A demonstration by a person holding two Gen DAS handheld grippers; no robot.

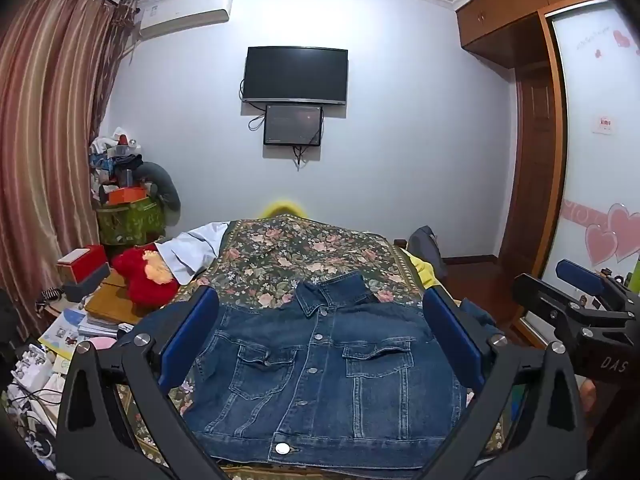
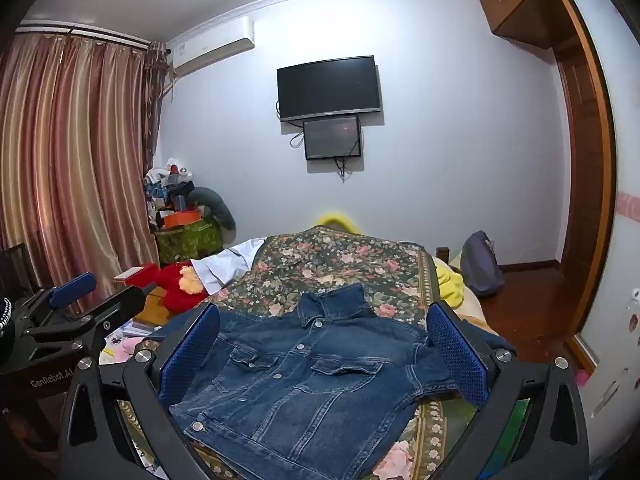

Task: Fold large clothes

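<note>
Denim jacket (image 1: pixel 320 372) flat, buttoned, on bed (image 1: pixel 304 256); folding not begun. Left hand-held gripper (image 1: pixel 320 344), right hand-held gripper (image 2: pixel 324 356) jaws apart, empty. Next: grasp sleeves at 3 and 9 o'clock.

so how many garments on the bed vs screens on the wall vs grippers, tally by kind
Garments on the bed: 2, the denim jacket spread flat, the white shirt at the far left edge
Wall screens: 2, the large TV, the small monitor below it
Grippers: 2, left gripper, right gripper, both open and holding nothing
Total: 6
</note>
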